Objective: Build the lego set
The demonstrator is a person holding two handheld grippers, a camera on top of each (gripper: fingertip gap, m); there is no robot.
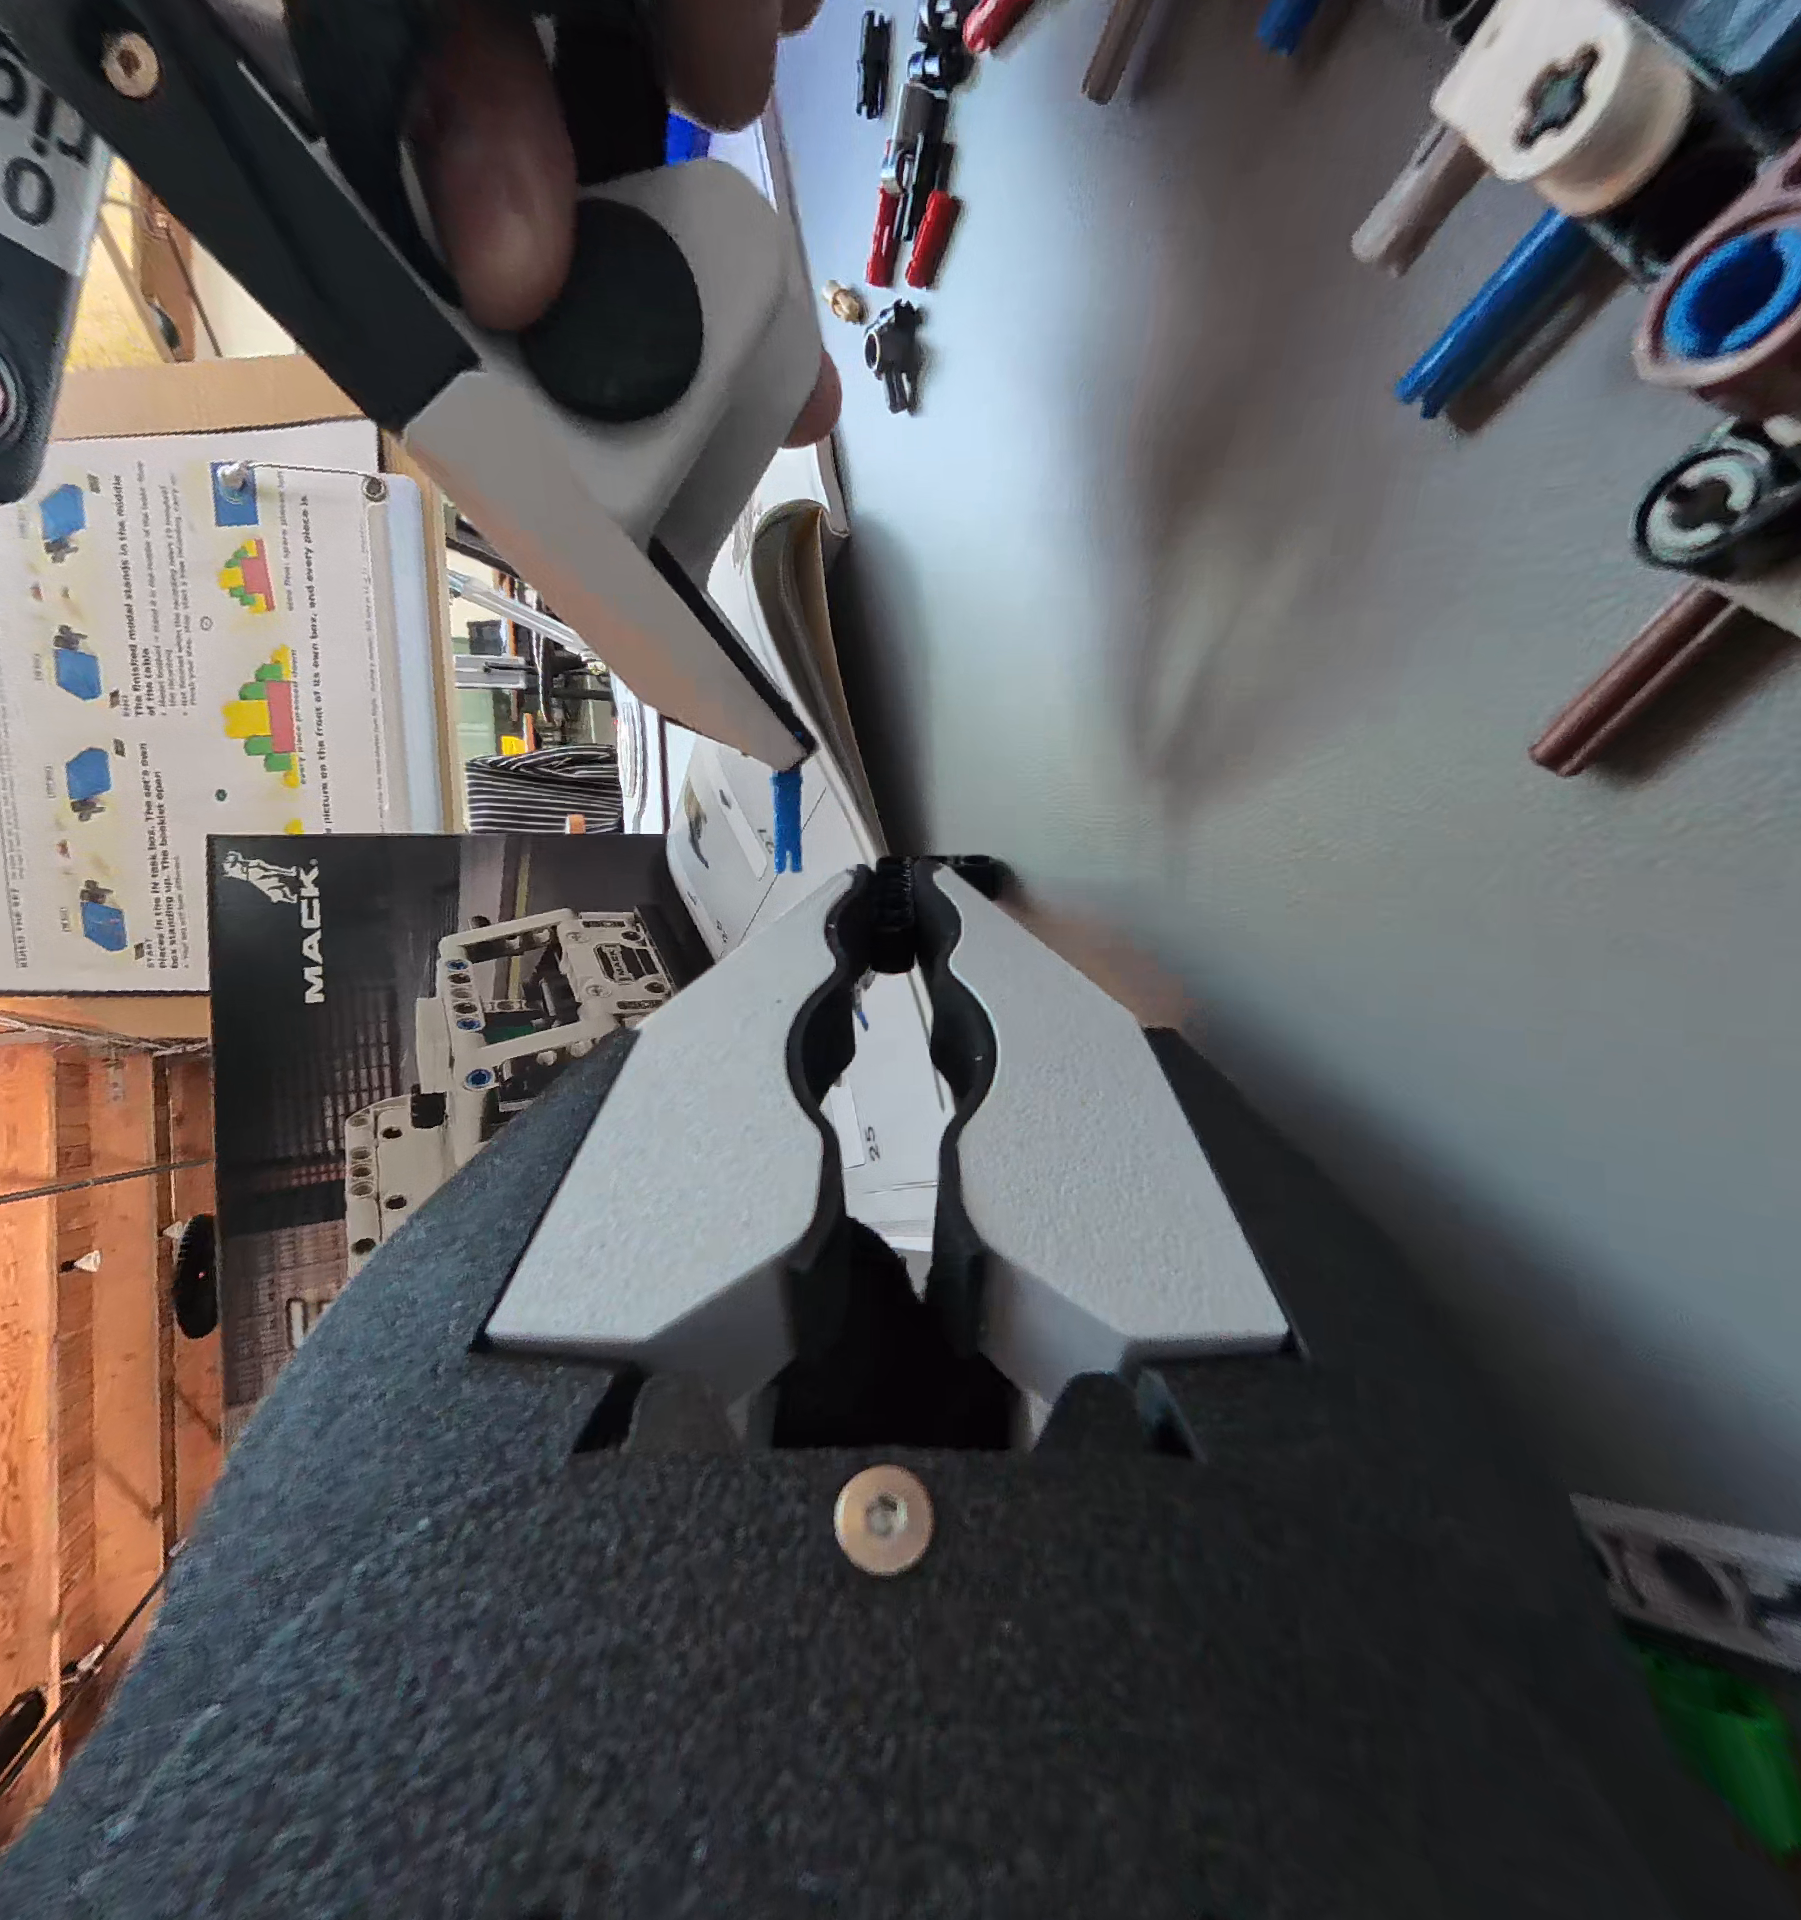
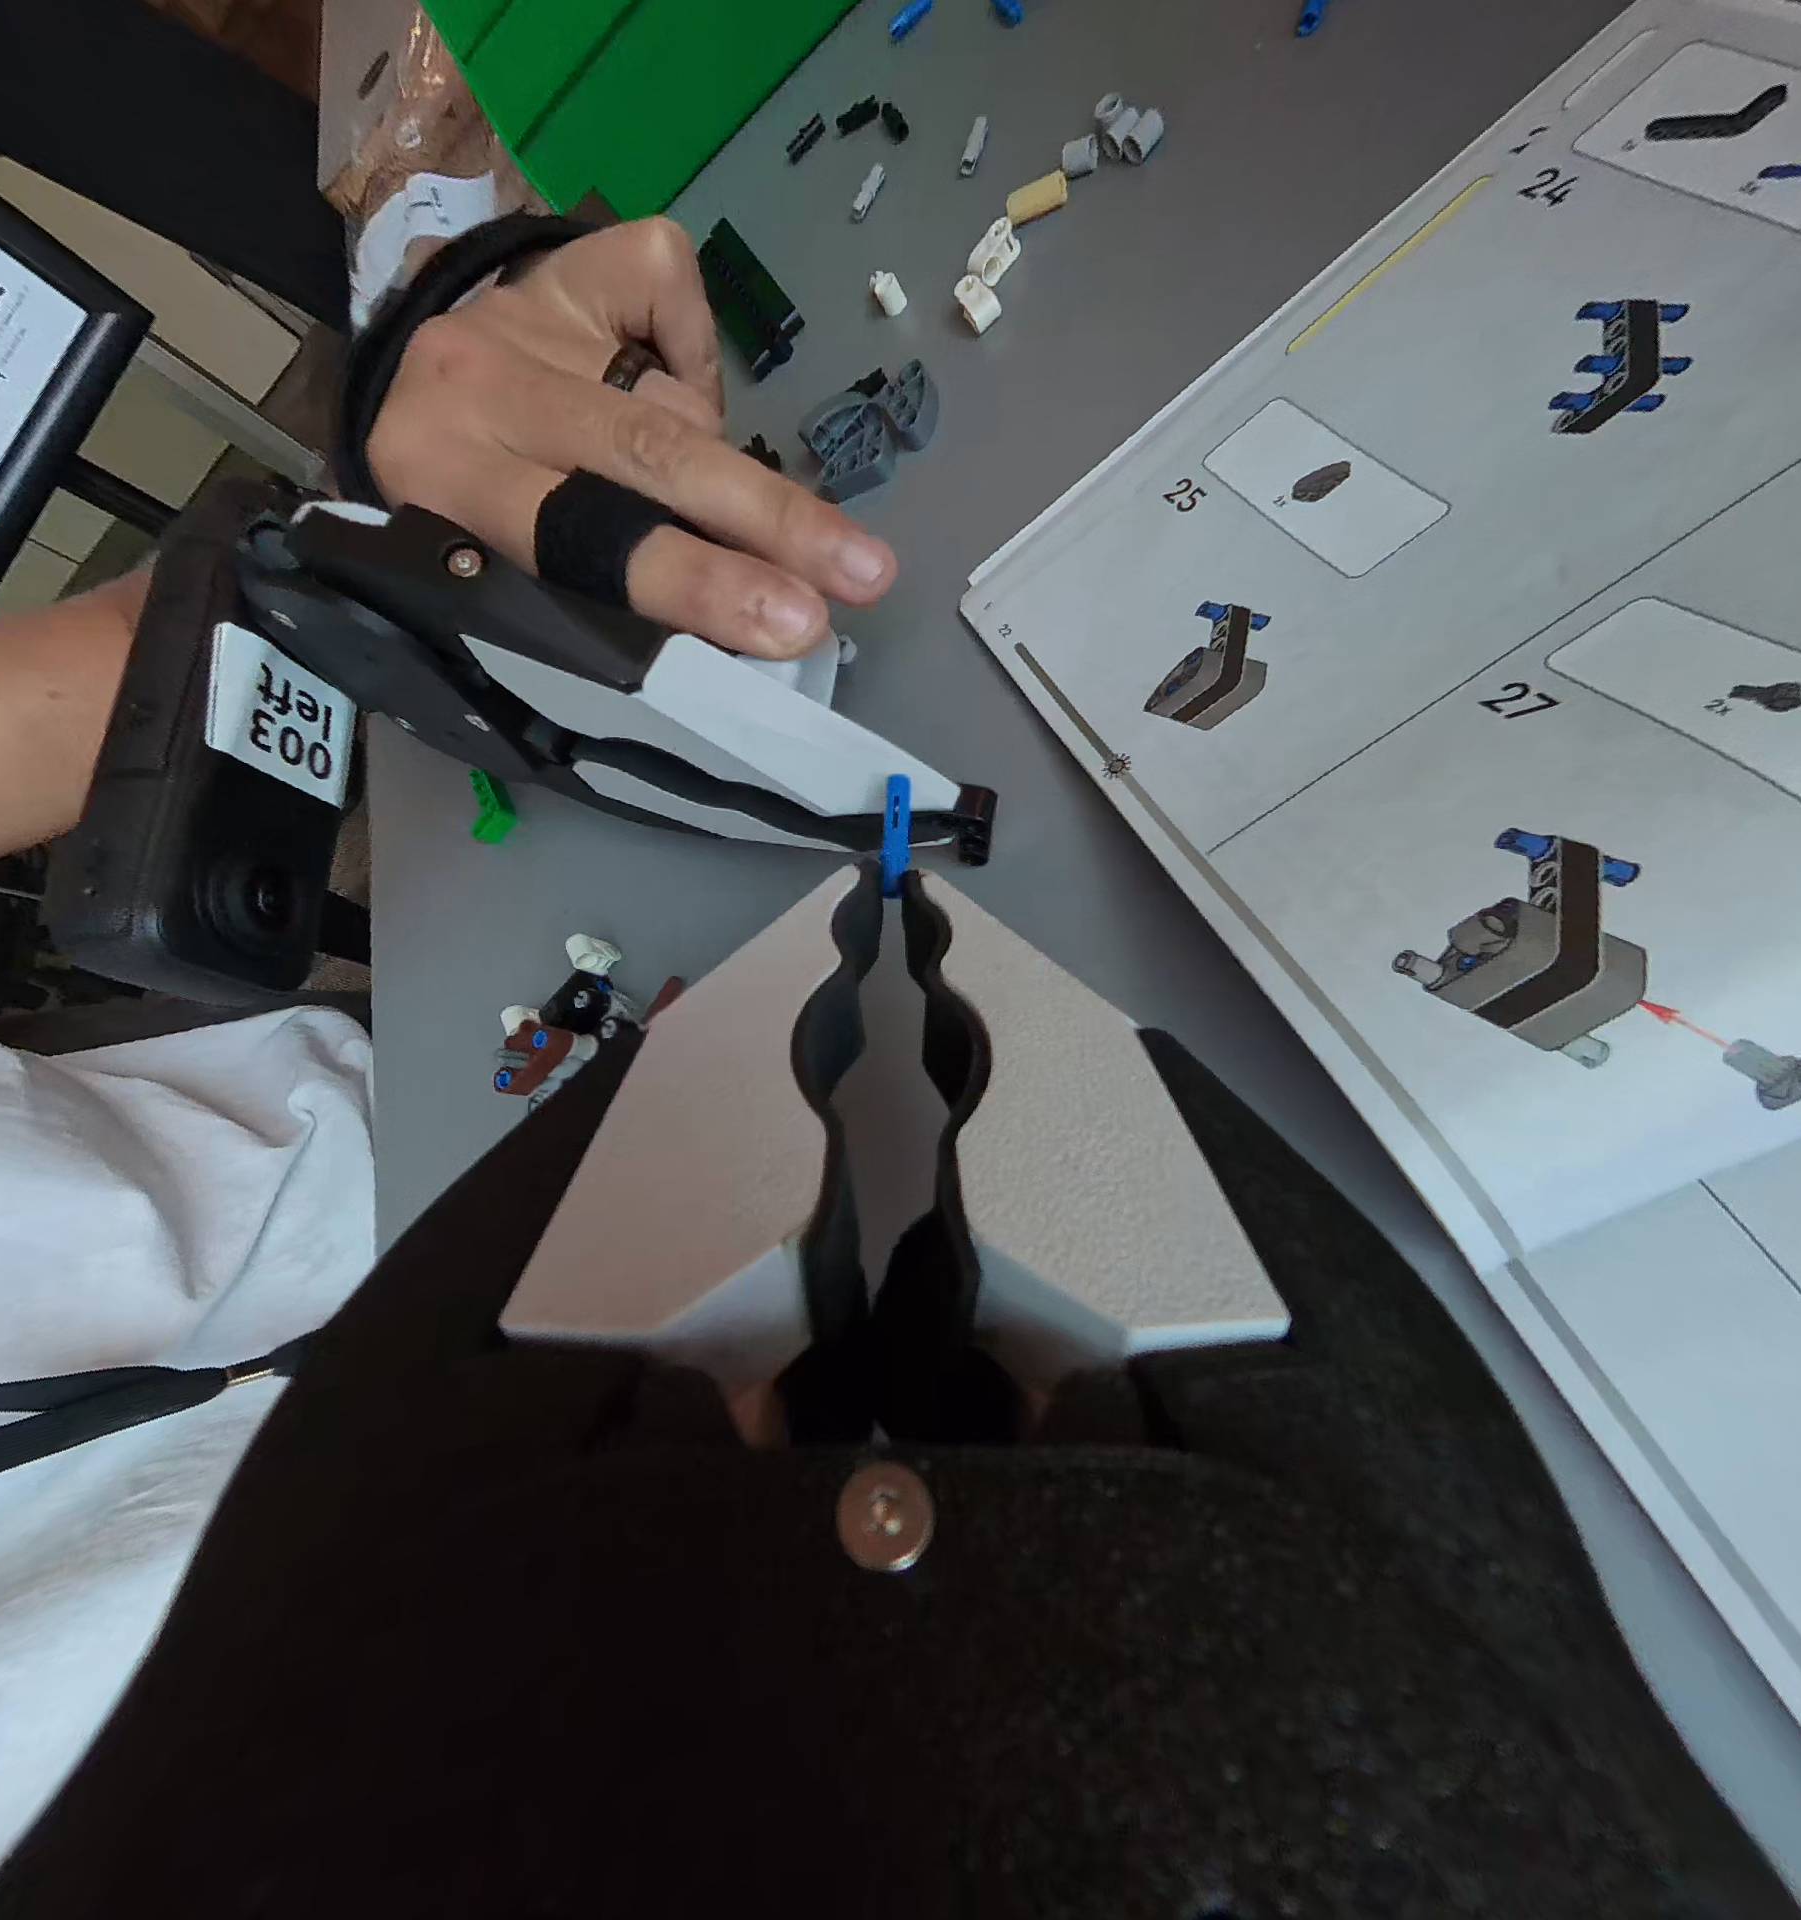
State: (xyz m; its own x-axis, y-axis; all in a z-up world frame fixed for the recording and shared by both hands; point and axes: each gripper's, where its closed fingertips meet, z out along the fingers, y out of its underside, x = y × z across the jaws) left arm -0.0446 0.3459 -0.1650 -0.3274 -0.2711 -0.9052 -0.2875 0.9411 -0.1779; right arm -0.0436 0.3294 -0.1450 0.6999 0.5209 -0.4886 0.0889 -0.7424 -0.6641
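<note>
Blue pin meets black beam over grey table

Right gripper (image 2: pixel 888 883) pinches a blue pin (image 2: pixel 894 826); left gripper (image 1: pixel 891 914) clamps a black beam (image 2: pixel 963 826), apparently unjoined, beside the booklet's (image 2: pixel 1498 727) edge.

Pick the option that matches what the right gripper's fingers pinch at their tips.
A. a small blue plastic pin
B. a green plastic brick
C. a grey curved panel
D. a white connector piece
A: in the right wrist view, the right gripper has its fingers closed on a small blue plastic pin that sticks out beyond the tips.
</note>
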